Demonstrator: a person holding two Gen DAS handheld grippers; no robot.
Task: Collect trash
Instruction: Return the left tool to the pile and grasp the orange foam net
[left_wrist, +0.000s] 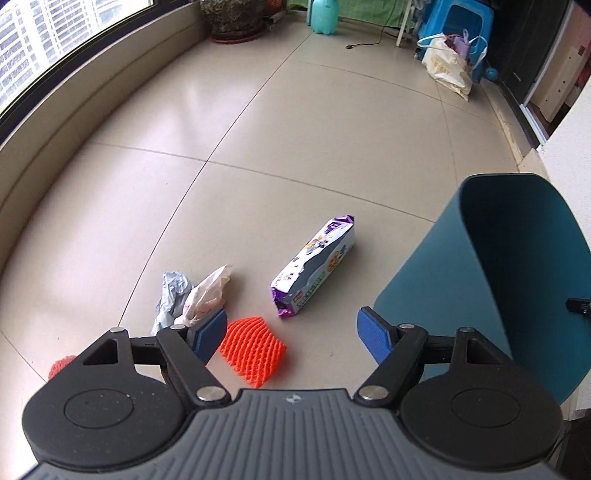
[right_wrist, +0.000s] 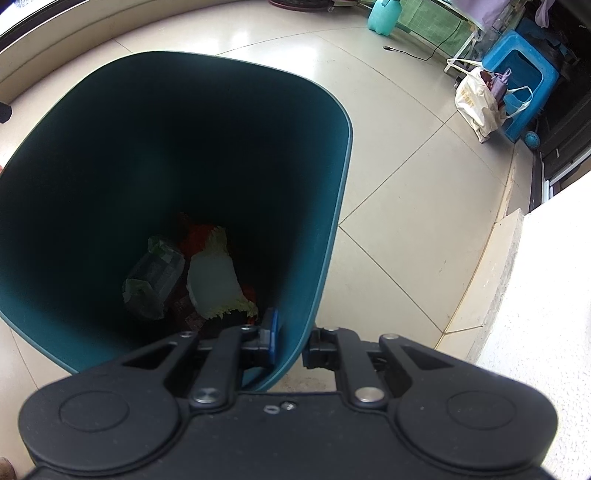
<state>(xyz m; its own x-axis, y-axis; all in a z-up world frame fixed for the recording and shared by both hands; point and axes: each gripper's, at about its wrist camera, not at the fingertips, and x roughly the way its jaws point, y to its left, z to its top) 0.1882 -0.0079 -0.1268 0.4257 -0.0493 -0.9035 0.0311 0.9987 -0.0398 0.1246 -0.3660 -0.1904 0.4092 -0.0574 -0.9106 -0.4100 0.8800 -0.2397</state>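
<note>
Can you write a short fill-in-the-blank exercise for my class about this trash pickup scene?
1. The right tool is clamped on the rim of the teal ____.
2. The left tool is wide open and holds ____.
3. The orange foam net lies on the ____.
4. The biscuit packet lies between the crumpled plastic bags and the ____.

Missing words: trash bin; nothing; floor; trash bin
</note>
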